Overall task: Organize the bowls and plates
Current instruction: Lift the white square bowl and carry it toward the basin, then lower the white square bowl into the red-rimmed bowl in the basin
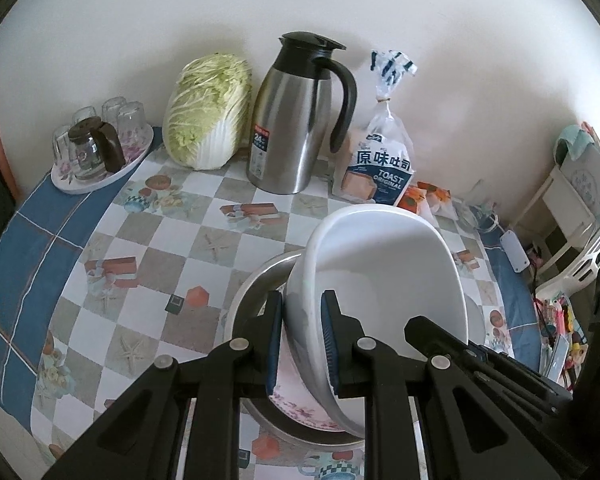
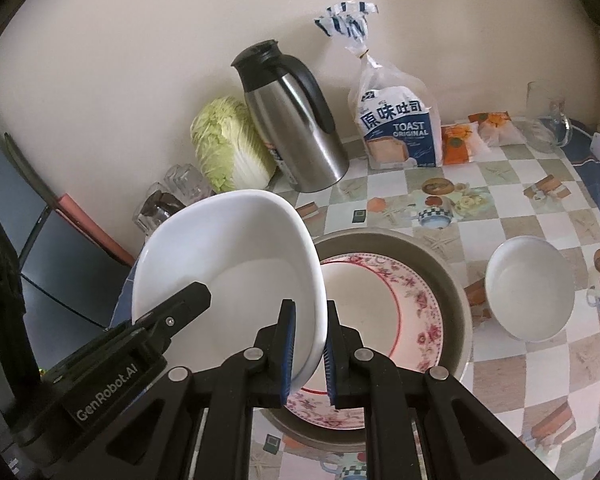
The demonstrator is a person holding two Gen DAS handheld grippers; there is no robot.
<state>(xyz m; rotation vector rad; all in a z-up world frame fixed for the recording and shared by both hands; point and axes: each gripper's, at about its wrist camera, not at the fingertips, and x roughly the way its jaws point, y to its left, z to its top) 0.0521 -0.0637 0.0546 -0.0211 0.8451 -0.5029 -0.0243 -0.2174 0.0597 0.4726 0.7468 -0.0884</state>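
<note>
Both grippers hold one large white bowl (image 1: pixel 384 264) by opposite sides of its rim. My left gripper (image 1: pixel 302 340) is shut on the rim, and its tip shows inside the bowl in the right wrist view (image 2: pixel 192 300). My right gripper (image 2: pixel 310 348) is shut on the bowl's rim (image 2: pixel 236 264). The bowl hangs tilted above a floral plate (image 2: pixel 384 312) lying in a metal pan (image 2: pixel 440 268). The pan (image 1: pixel 256 280) and plate (image 1: pixel 300 412) show under the bowl in the left wrist view. A smaller white bowl (image 2: pixel 530 288) stands to the right of the pan.
At the wall stand a steel thermos jug (image 1: pixel 296 120), a napa cabbage (image 1: pixel 208 112), a toast bag (image 1: pixel 380 160) and snack packets (image 2: pixel 480 136). A tray of glasses (image 1: pixel 100 148) sits at the far left. A glass pitcher (image 2: pixel 548 120) stands far right. The checked tablecloth (image 1: pixel 172 240) covers the table.
</note>
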